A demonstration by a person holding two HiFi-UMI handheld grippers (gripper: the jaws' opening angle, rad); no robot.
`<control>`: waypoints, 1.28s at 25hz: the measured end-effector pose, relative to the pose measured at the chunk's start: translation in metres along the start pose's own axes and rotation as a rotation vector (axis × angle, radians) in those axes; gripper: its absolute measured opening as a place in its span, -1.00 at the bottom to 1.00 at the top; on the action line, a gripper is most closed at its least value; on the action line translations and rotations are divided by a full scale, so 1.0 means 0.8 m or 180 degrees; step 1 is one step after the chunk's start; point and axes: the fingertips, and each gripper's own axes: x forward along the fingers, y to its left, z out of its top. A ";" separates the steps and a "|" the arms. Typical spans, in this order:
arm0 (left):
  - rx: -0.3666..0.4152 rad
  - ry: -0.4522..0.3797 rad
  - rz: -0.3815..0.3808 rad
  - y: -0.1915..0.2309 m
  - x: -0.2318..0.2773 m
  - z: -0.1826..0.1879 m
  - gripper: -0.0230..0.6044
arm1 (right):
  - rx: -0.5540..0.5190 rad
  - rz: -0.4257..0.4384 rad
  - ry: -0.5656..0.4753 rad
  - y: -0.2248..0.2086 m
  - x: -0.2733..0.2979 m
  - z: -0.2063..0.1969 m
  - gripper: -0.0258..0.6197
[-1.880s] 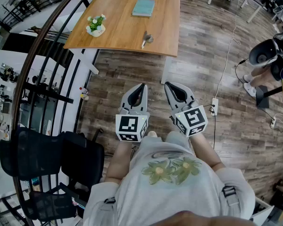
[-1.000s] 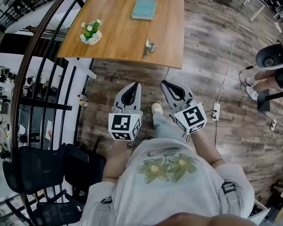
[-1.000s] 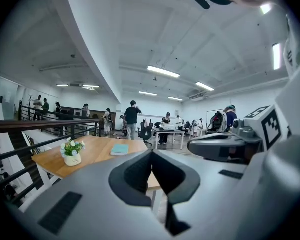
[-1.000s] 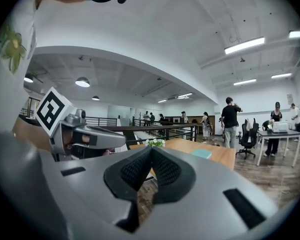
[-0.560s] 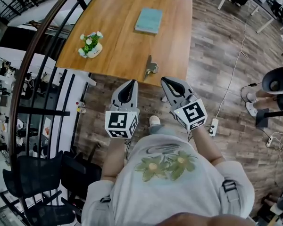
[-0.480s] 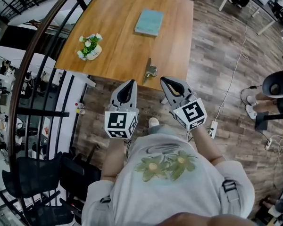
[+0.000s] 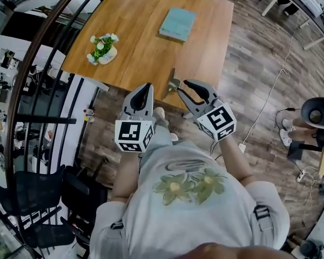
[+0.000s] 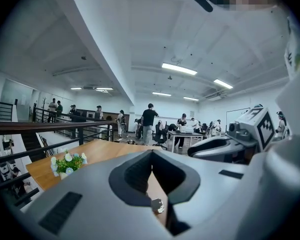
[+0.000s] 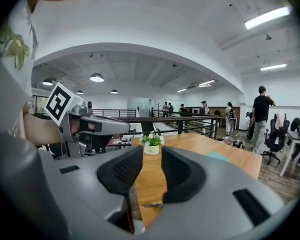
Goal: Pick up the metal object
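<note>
A small metal object [image 7: 173, 83] lies near the front edge of the wooden table [image 7: 140, 42]. My right gripper [image 7: 182, 89] hovers just right of it and close to it. Its jaws are opening, and only the table top shows between them. In the right gripper view the metal object [image 9: 152, 204] lies low, beyond the gap of the right gripper [image 9: 152, 151]. My left gripper [image 7: 146, 87] is shut and empty, at the table edge left of the object. Through the hollow of the left gripper [image 8: 151, 151] I glimpse the metal object [image 8: 156, 205].
A teal book [image 7: 177, 24] lies at the table's far side and a small flower pot [image 7: 102, 46] at its left. A dark curved railing [image 7: 38, 74] runs along the left, with black chairs [image 7: 38, 198] behind me. A seated person [image 7: 317, 115] is at the right.
The person has walked up to the table, and both grippers are now at its front edge by the metal object. The right jaws have parted.
</note>
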 end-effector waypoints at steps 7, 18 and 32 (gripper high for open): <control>-0.0010 0.0131 0.0009 0.023 0.030 -0.016 -0.88 | 0.0048 0.0134 0.0280 -0.016 0.034 -0.043 -0.37; -0.0187 0.0368 0.0020 0.064 0.065 -0.059 -0.88 | 0.0023 0.0468 0.0730 -0.023 0.083 -0.103 -0.20; -0.0336 0.0598 0.0006 0.097 0.097 -0.097 -0.88 | -0.0106 0.0696 0.1393 -0.034 0.122 -0.198 -0.08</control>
